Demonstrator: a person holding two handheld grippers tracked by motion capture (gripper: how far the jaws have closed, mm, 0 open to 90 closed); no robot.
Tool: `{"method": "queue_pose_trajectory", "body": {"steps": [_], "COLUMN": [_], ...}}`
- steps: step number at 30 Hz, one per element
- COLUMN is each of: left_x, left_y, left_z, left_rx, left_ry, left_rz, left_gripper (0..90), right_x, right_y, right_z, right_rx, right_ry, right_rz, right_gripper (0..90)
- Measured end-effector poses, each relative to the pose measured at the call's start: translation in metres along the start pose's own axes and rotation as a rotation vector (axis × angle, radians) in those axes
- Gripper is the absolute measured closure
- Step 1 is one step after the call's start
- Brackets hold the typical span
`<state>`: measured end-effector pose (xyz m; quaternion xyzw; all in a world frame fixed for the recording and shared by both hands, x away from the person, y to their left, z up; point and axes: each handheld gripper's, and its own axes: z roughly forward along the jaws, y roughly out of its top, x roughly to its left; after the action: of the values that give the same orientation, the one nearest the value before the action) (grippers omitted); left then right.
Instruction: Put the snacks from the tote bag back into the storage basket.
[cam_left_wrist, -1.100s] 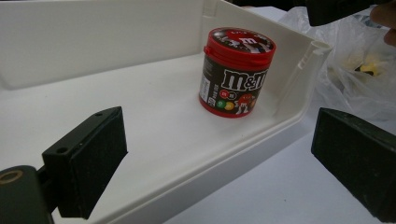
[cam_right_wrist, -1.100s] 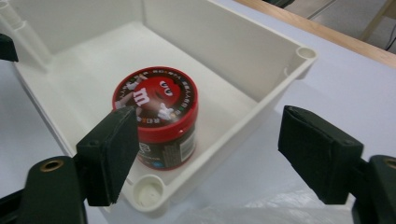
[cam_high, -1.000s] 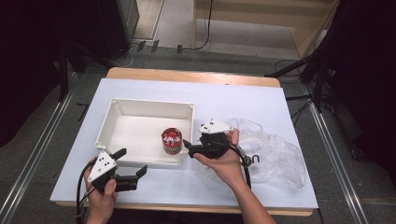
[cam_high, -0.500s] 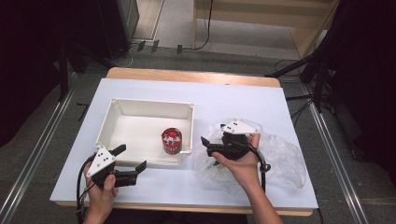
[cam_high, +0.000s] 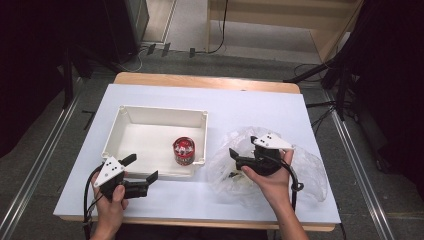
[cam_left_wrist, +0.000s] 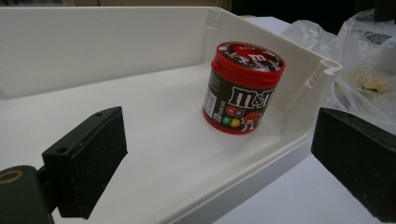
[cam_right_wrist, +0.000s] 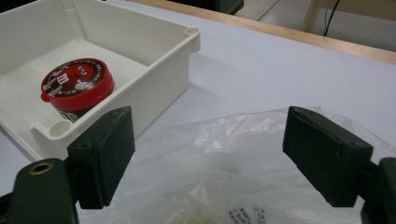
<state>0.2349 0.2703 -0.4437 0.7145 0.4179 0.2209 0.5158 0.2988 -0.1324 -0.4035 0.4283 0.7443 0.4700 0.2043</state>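
Your right gripper (cam_high: 241, 156) is hovering, jaws apart, over the clear plastic bag (cam_high: 305, 172) beside the white bin (cam_high: 131, 113); your left gripper (cam_high: 142, 172), jaws apart, is facing the M&M's tub (cam_high: 184, 150) inside the bin's corner.

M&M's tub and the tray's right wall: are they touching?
Cannot tell. In the left gripper view the M&M's tub stands close to the tray wall, but the tub hides its far side; the high view is too coarse to show contact or a gap.

- The candy tub (cam_left_wrist: 244, 88) reads "m&m" in white letters on its dark side.
- Its red lid (cam_left_wrist: 250, 57) bears a white "m".
- Small print on the plastic bag (cam_right_wrist: 243, 215) is unreadable.
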Motion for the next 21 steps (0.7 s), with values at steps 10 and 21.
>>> {"method": "queue_pose_trajectory", "body": {"steps": [10,21], "left_x": [0.002,0.002], "left_y": [-0.001,-0.003], "left_z": [-0.005,-0.003], "left_rx": [-0.003,-0.003], "left_ry": [-0.002,-0.002], "left_rz": [-0.013,-0.014], "left_gripper": [3.5,3.5], "right_x": [-0.017,-0.036], "right_y": [-0.012,-0.029], "right_z": [-0.018,-0.031], "right_rx": [-0.021,-0.021], "right_ry": [-0.033,-0.067], "right_rz": [0.028,0.054], "right_gripper": [17.2,16.9]}}
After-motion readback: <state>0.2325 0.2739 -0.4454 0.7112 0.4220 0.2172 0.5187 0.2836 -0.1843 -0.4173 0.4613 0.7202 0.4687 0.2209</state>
